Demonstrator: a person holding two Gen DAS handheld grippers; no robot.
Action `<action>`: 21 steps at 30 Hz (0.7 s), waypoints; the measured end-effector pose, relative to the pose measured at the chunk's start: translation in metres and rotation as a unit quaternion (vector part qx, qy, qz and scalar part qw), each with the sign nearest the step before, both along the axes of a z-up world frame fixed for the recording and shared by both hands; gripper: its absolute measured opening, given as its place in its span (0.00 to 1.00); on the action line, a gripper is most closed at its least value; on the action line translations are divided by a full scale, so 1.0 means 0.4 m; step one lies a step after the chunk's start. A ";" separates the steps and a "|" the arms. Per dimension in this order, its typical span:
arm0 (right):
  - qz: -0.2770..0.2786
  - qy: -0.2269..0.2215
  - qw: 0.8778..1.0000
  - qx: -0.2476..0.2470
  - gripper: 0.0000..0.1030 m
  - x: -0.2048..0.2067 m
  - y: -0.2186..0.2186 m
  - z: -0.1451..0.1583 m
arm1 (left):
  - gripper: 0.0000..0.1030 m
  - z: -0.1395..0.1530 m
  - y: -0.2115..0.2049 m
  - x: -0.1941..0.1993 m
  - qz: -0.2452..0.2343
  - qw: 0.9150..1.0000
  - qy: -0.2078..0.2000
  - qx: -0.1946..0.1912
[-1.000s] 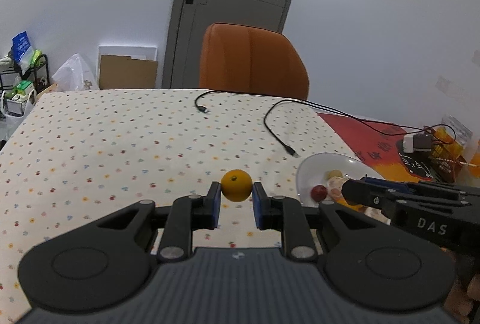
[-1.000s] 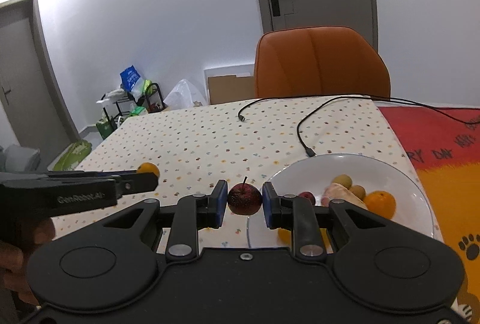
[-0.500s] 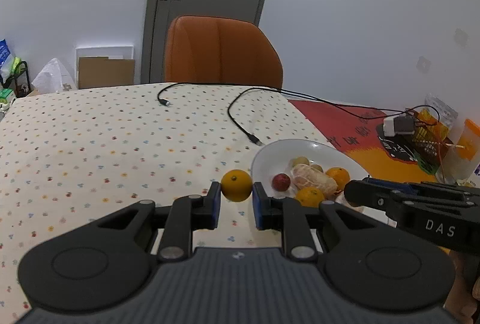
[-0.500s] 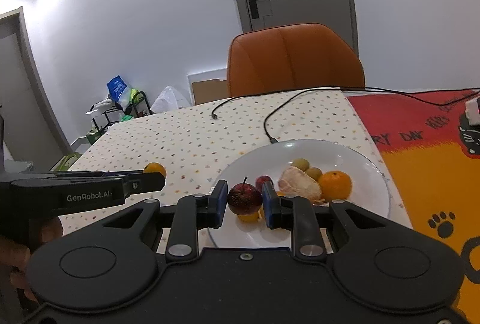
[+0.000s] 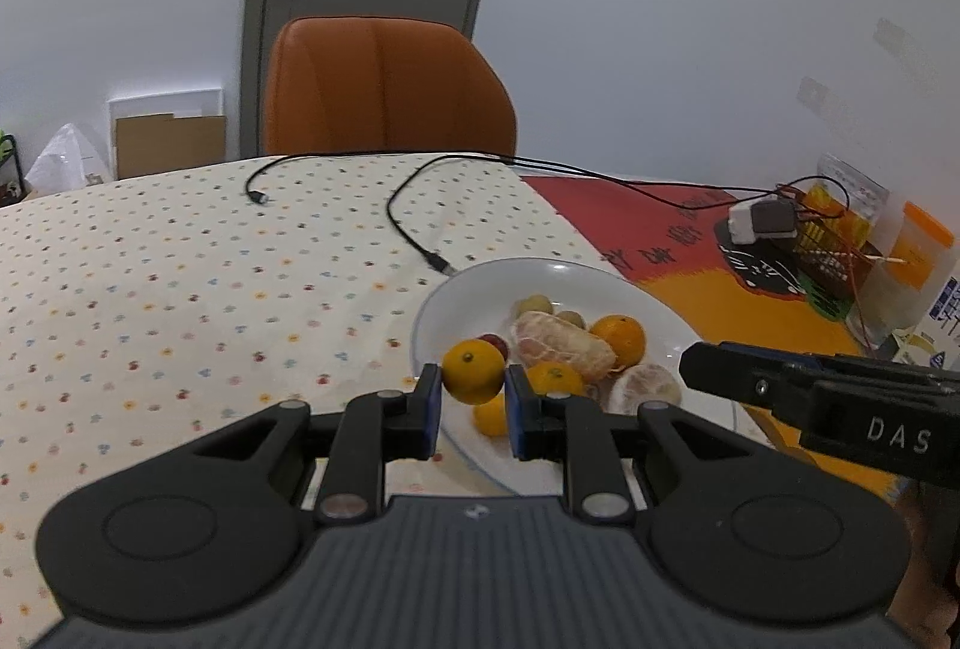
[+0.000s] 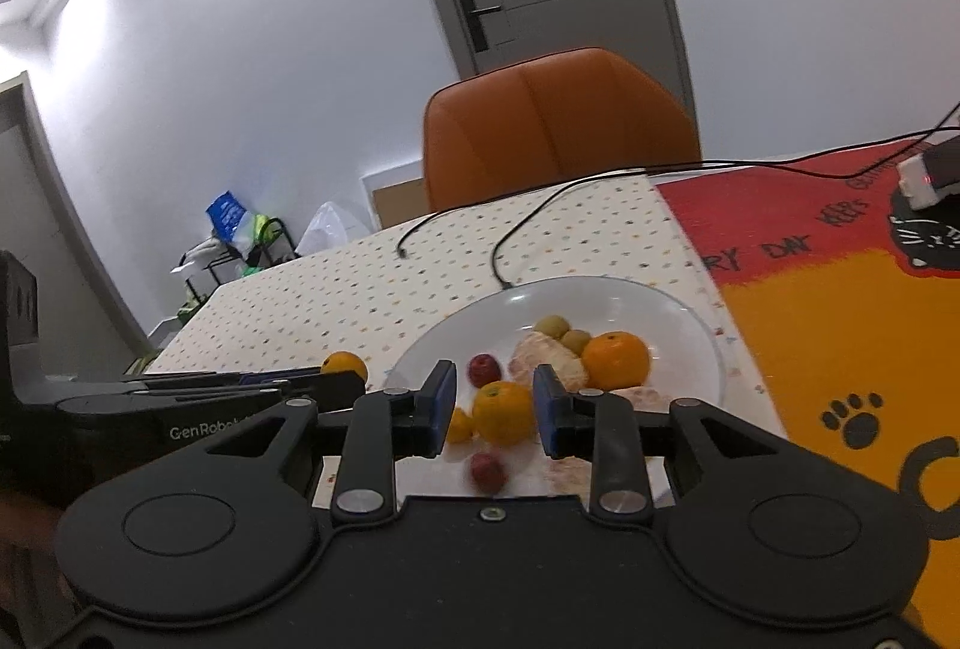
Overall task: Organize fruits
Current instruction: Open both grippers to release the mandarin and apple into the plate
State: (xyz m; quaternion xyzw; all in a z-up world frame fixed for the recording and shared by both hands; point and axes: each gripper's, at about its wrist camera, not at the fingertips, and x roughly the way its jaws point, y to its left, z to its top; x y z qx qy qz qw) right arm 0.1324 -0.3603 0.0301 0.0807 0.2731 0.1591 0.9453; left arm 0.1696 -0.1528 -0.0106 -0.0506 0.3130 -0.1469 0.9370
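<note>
At lower centre of the left view, the left tool point(image 5: 474, 389) clamps an orange point(image 5: 473, 370), stem dimple facing up-left, above the plate's point(image 5: 576, 274) near rim. In the right view, the right tool point(image 6: 494, 400) gapes empty; a blurred red fruit point(image 6: 487, 470) lies below it on the plate.

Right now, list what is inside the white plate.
In the round white plate: oranges, peeled citrus, two greenish fruits, two small red fruits. The open right claw hides the near part.
</note>
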 end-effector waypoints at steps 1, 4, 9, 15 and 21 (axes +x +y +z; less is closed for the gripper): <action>-0.003 0.001 1.000 -0.001 0.29 -0.001 -0.006 -0.002 | 0.20 -0.001 -0.007 0.001 -0.003 1.000 0.001 -0.001; -0.010 0.004 1.000 -0.004 0.29 -0.005 -0.017 -0.008 | 0.20 -0.004 -0.026 0.004 -0.014 1.000 0.005 -0.002; -0.018 0.007 1.000 -0.004 0.29 -0.009 -0.031 -0.017 | 0.22 -0.006 -0.050 0.005 -0.026 1.000 0.010 -0.002; -0.019 0.004 1.000 -0.002 0.29 -0.017 -0.030 -0.013 | 0.24 0.003 -0.031 -0.001 -0.019 1.000 0.008 -0.004; -0.021 0.005 1.000 -0.001 0.30 -0.027 -0.027 -0.011 | 0.24 0.012 -0.003 -0.016 -0.001 1.000 0.009 0.003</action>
